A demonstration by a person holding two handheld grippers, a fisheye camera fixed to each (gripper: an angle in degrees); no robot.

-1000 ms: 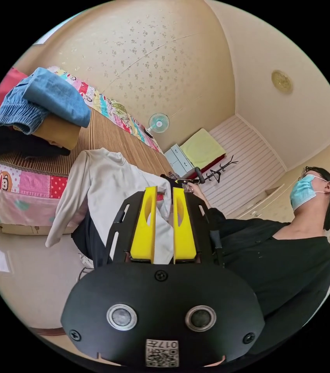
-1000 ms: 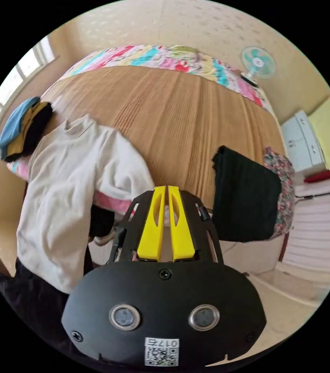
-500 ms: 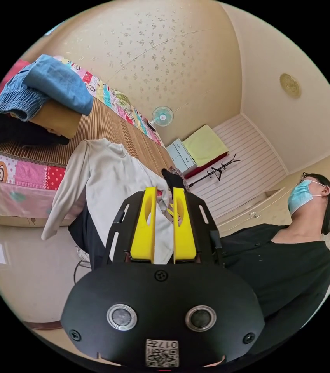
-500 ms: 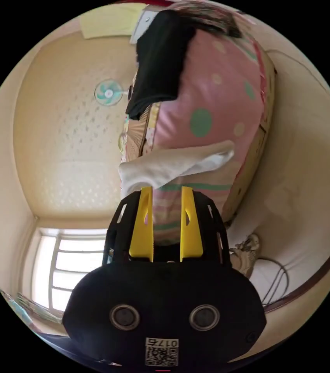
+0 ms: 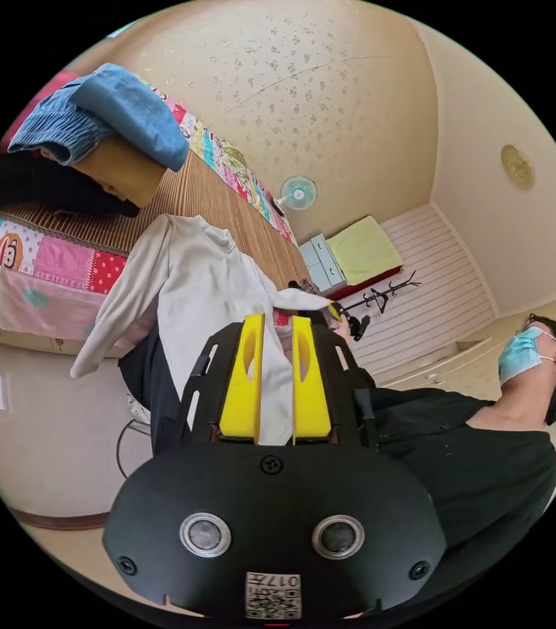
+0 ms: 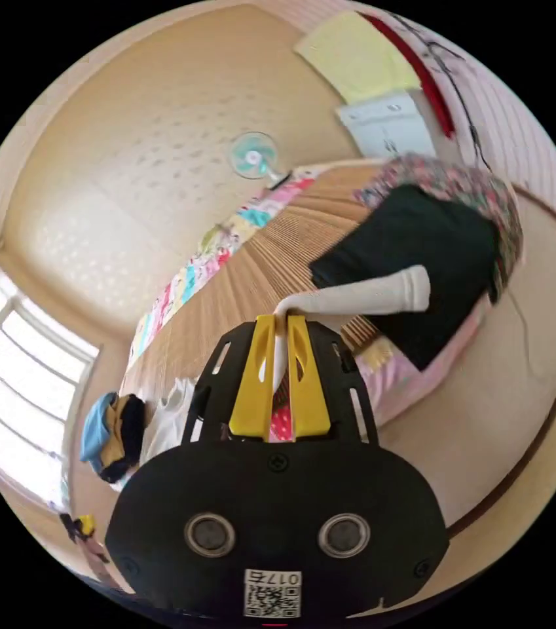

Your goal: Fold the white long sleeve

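Bed [image 5: 199,196] with a ribbed straw mat on top and a patchwork sheet along its sides, seen in both gripper views. White long sleeve [image 5: 192,288] draped over the near edge of the bed, collar up on the mat, body hanging down the side, one sleeve dangling loose toward the floor. Other sleeve stretched out along the near edge toward the black folded garment [image 6: 415,262] at the far corner of the bed, cuff sticking out past it in the right gripper view. Stack of folded clothes [image 5: 94,144] at the opposite corner: blue denim on top, mustard and black under it. Person in a black top [image 5: 481,458] standing beside the bed, next to the hanging shirt.

Left gripper [image 5: 274,324]: jaws narrow, white fabric of the shirt body between them; cannot tell if both jaws actually press on it. Right gripper [image 6: 280,322]: jaws nearly together, clamped on the stretched sleeve, cloth running out from the tips. Also visible small in the left gripper view at the end of that sleeve. Fan [image 6: 253,156] on the wall past the far edge of the bed.
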